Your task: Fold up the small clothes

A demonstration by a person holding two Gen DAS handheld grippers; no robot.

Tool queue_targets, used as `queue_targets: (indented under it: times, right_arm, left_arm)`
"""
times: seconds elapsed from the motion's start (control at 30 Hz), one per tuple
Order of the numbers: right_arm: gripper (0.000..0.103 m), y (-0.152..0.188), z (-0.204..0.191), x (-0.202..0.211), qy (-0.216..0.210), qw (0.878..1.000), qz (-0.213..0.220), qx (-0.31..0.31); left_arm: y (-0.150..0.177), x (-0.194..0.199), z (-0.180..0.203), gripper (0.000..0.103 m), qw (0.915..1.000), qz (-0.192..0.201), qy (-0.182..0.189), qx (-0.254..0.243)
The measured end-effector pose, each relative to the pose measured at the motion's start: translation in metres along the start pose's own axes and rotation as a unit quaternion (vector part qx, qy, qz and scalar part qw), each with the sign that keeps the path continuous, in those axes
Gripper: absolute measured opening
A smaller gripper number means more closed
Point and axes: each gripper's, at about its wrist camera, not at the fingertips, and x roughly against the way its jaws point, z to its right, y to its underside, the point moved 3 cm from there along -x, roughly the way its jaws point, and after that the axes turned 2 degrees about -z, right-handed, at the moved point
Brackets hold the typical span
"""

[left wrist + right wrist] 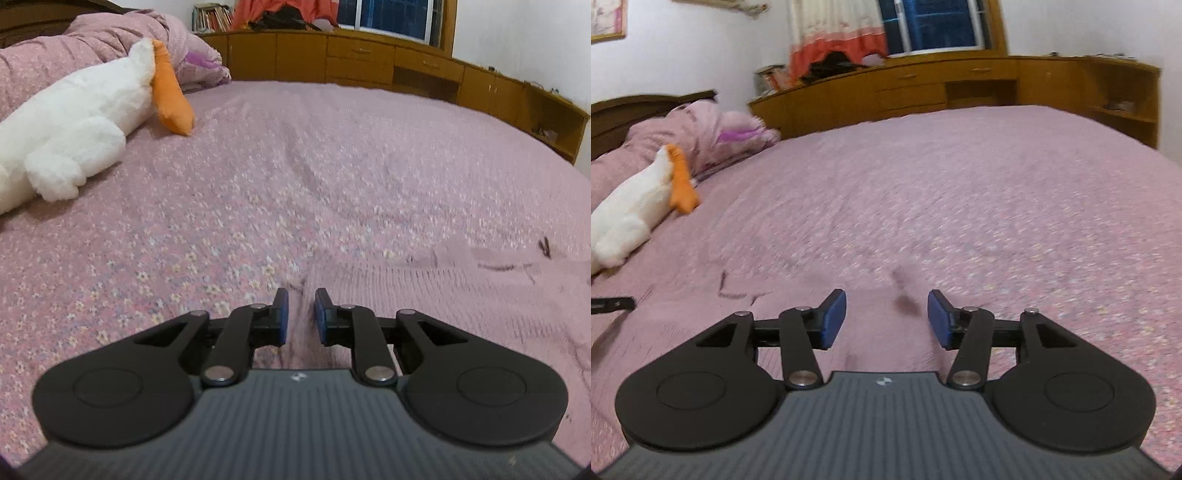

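The left gripper (301, 308) hangs low over the bed (258, 166), and its jaws stand close together with only a narrow gap. A raised ridge of the pink knit garment (424, 295) runs into this gap; whether the blue pads (282, 314) really press it, I cannot tell. In the left wrist view the garment lies flat on the bed from 6 o'clock to 3 o'clock, and its colour is almost the same as the flowered bedsheet, so its edge is hard to follow. A thin dark line pattern (506, 266) shows on it at 3 o'clock.

The right gripper (886, 319) has its jaws wide apart and holds nothing. Between its blue pads (833, 319) the same garment (812, 295) lies on the bed (997, 184), with a small dark mark (905, 301) just ahead of the gap. The picture is blurred here. At 9 o'clock a black tip of the left gripper (613, 304) enters the view.

A white plush duck with orange beak (85, 125) lies at 10 o'clock, beside a bundled pink quilt (110, 33). A long wooden cabinet (369, 59) stands behind the bed at 12 o'clock, under a window (934, 26).
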Motion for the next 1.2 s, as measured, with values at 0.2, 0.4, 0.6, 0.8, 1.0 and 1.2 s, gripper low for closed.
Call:
queue_targets:
  times: [0.2, 0.4, 0.6, 0.8, 1.0, 1.2]
  right_arm:
    - [0.057, 0.003, -0.001, -0.03, 0.001, 1.0, -0.029, 0.007]
    - [0.057, 0.003, 0.015, -0.049, 0.006, 0.999, -0.043, -0.027]
    - [0.058, -0.003, 0.009, -0.029, 0.005, 0.999, -0.031, -0.039]
    - [0.067, 0.01, 0.02, 0.013, 0.015, 0.997, -0.027, -0.074]
    - [0.078, 0.027, 0.032, 0.052, 0.009, 0.992, -0.028, -0.119]
    - [0.082, 0.051, 0.038, 0.08, 0.003, 0.987, -0.036, -0.157]
  left_arm:
    - [0.007, -0.002, 0.002, 0.018, 1.0, -0.003, -0.004, -0.004]
    - [0.006, 0.0, 0.001, 0.018, 1.0, -0.008, -0.004, -0.001]
    - [0.008, 0.019, 0.004, 0.018, 0.9999, -0.015, 0.005, -0.006]
    - [0.015, 0.048, 0.008, 0.03, 0.9995, -0.026, 0.008, -0.014]
    - [0.026, 0.074, 0.021, 0.041, 0.9989, -0.04, 0.002, -0.023]
    - [0.042, 0.095, 0.037, 0.042, 0.9975, -0.069, 0.008, -0.013]
